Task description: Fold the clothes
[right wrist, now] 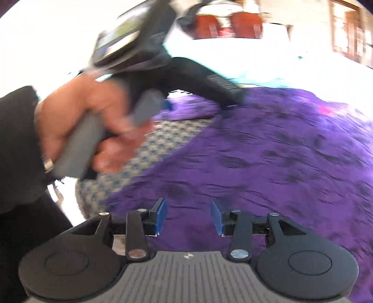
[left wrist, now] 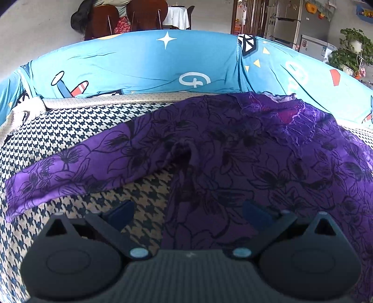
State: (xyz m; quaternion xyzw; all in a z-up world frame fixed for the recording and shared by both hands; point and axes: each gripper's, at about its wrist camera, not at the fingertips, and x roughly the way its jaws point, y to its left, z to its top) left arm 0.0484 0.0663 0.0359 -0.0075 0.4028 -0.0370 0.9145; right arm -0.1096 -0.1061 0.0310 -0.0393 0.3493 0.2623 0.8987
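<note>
Purple garment (left wrist: 233,151) is lying spread, apparently unfolded, on the houndstooth cover (left wrist: 70,125); folding is barely starting. Left gripper (left wrist: 186,209) and right gripper (right wrist: 188,215) are hovering, jaws released, grasping nothing.

The purple garment (left wrist: 244,163) was thin, soft cloth with a faint sheen, printed in black line flowers; toward one o'clock its collar turned to rough lace. Under it the houndstooth cover (left wrist: 70,125) looked a coarser, matt weave. Beyond, at twelve o'clock, the blue cartoon sheet (left wrist: 144,63) was smooth, stretched fabric. The left gripper (left wrist: 187,213) was matt black plastic, ribbed at its base, with dull metal rivets and blue rubbery pads. The right gripper (right wrist: 188,216) looked the same. The chairs (left wrist: 146,14) far back were glossy dark wood.
</note>
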